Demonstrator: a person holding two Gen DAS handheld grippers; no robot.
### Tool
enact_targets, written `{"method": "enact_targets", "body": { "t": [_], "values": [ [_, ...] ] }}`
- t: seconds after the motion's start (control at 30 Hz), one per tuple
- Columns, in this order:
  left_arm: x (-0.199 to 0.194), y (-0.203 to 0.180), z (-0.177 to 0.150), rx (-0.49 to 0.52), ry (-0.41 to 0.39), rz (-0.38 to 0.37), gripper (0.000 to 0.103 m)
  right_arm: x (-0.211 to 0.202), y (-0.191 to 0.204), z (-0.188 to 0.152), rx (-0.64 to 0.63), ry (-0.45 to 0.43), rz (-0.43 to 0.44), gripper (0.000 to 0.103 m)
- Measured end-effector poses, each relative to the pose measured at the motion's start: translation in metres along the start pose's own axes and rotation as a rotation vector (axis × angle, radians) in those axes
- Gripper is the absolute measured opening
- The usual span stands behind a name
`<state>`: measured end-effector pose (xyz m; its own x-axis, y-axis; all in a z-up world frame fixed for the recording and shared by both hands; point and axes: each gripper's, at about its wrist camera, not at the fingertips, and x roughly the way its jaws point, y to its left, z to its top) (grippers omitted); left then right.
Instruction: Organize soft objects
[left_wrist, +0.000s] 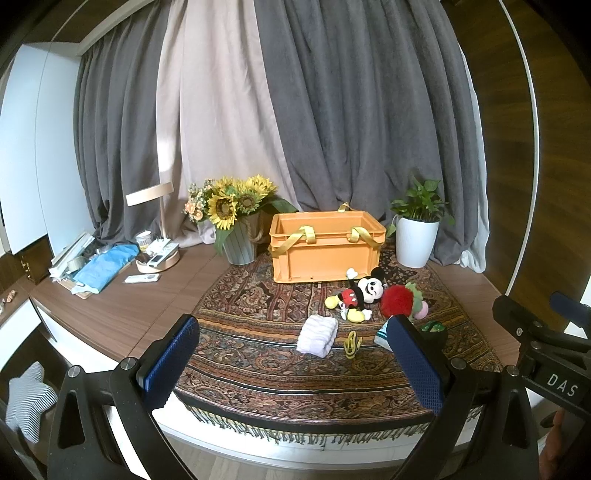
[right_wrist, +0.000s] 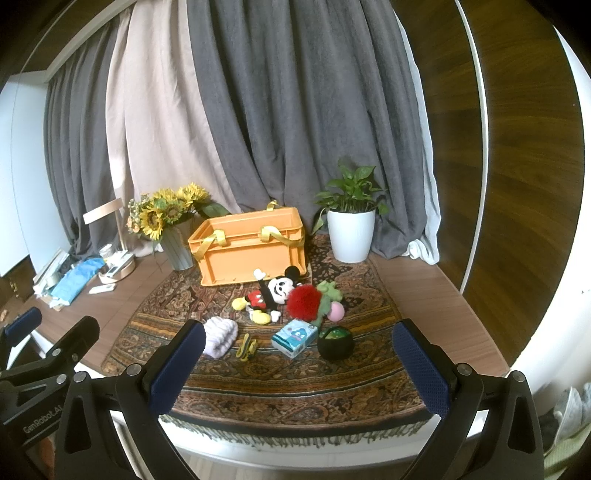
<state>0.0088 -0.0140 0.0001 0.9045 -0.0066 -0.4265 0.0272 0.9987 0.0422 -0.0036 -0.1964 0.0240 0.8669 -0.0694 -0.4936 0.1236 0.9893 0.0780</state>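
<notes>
Both the left gripper (left_wrist: 293, 363) and right gripper (right_wrist: 299, 365) hover with jaws spread wide and empty at the near edge of a patterned rug (right_wrist: 280, 387). On it, a mouse plush (right_wrist: 271, 295), red pompom (right_wrist: 304, 302) and folded white cloth (right_wrist: 219, 338) lie before an orange crate (right_wrist: 247, 254) with 2 yellow handles.

Smooth orange plastic crate (right_wrist: 251, 254), woven fringed cloth (right_wrist: 258, 387), matt wooden tabletop (left_wrist: 122, 314), fluffy red plush (right_wrist: 304, 302).
</notes>
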Motion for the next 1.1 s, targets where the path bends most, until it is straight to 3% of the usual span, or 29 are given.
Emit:
{"method": "enact_targets", "body": {
  "t": [0.73,1.1],
  "values": [
    [-0.002,-0.008,0.0,-0.007,0.01,-0.018,0.103,0.003,-0.006,-0.002,0.002,0.008,0.001,0.102],
    [0.023,-0.02,-0.014,-0.016,0.092,-0.074,0.103,0.027,-0.026,-0.014,0.014,0.061,-0.006,0.102]
  ]
}}
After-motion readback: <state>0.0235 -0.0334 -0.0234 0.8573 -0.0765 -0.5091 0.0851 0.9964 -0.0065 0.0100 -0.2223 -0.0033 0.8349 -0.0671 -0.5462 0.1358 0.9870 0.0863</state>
